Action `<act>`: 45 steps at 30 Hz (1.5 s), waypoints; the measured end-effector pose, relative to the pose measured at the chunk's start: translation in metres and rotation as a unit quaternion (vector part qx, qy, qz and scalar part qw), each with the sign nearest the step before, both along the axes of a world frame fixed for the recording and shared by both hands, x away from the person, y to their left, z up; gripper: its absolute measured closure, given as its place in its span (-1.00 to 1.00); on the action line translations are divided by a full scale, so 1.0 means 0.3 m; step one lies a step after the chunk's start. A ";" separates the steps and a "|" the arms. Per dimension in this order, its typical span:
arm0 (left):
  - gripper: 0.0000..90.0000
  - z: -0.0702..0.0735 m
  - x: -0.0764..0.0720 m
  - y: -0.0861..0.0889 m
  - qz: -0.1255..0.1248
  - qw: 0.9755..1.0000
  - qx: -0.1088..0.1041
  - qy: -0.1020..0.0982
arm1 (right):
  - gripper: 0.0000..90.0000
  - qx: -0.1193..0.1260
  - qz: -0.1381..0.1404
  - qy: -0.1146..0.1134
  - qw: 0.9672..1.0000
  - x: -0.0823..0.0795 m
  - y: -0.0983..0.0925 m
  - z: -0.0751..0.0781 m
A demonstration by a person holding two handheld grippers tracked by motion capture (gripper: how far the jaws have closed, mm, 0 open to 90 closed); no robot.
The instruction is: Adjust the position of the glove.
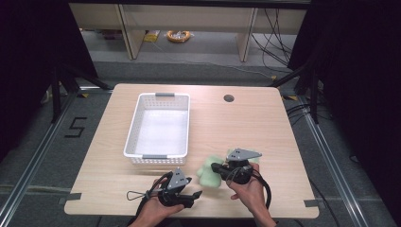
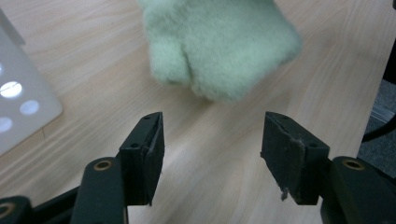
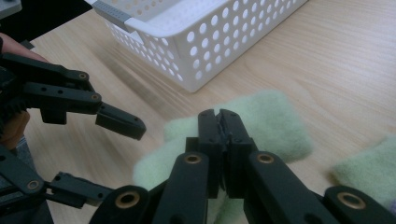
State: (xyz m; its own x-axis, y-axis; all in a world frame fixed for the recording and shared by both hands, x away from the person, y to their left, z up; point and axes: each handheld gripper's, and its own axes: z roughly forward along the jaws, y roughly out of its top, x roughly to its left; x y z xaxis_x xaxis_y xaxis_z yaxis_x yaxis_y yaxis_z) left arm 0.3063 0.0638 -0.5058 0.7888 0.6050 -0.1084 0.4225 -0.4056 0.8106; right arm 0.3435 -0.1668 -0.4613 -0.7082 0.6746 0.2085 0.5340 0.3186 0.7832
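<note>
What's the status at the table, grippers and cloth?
Right gripper shut, resting on green cloth. Left gripper open, facing cloth, not touching. White basket beside, nothing blocking.

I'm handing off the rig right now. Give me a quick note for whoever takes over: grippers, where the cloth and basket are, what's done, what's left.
Right gripper: jaws shut, tips over the green fluffy cloth; whether it pinches any pile cannot be told.
Left gripper: open, nothing between the jaws, pointing at the cloth's near end, not touching.
Cloth lies on the table near the front edge, right of the white basket.
Done: nothing is in the basket.
Left: probably get a firm grip on the cloth and lift it into the basket.
</note>
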 end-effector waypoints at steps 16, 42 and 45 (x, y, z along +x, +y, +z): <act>0.88 0.005 0.032 -0.011 -0.006 0.999 0.012 -0.041 | 0.96 0.007 0.002 0.010 1.000 -0.041 -0.013 -0.025; 0.89 -0.035 0.088 0.020 -0.021 0.998 0.051 -0.022 | 0.58 -0.058 -0.006 0.055 0.997 -0.154 0.015 -0.124; 0.78 -0.033 0.088 0.024 -0.018 0.998 0.051 -0.020 | 0.48 -0.056 -0.005 0.056 0.997 -0.151 0.011 -0.126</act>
State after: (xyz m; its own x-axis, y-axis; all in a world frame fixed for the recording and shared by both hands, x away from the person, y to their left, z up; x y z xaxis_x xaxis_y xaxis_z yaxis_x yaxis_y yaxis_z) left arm 0.3328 0.0709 -0.5158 0.8129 0.5821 -0.0156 0.3744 -0.5019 0.7797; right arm 0.2981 -0.1633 -0.4992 -0.6778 0.7050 0.2085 0.6199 0.3956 0.6777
